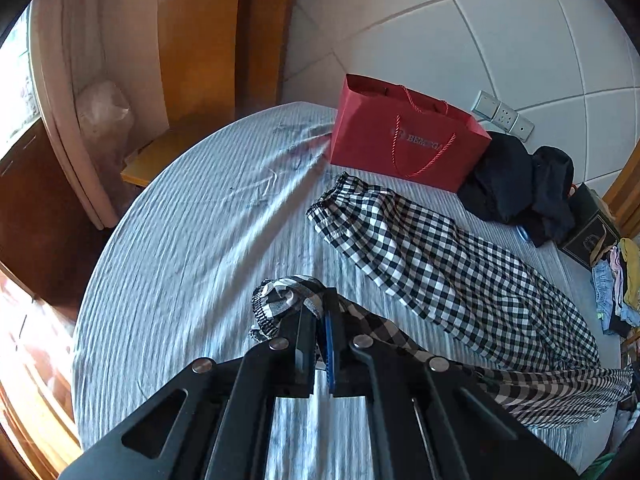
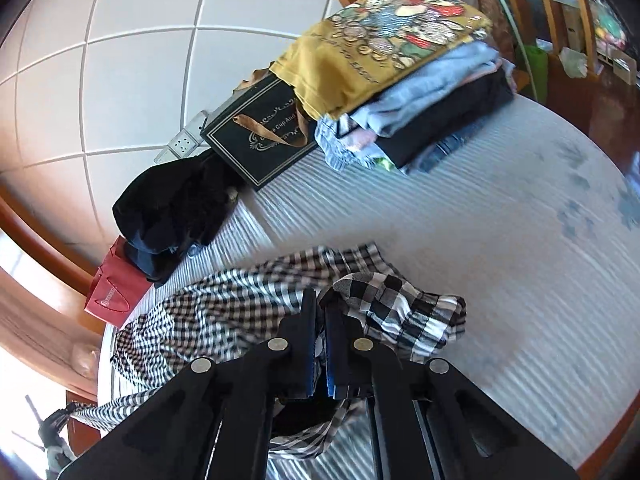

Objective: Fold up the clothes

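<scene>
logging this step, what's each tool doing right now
left tool: shut on checkered pants
right tool: shut on checkered pants

The bed (image 1: 180, 240) carries a ribbed pale blue sheet. At its head edge stand a red paper bag (image 1: 400, 140), a heap of dark clothing (image 1: 516, 184) and a black gift box (image 2: 256, 140). A stack of folded garments (image 2: 400, 92) occupies the head corner. Checked trousers (image 1: 440, 264) lie mid-bed, partly lifted.
</scene>
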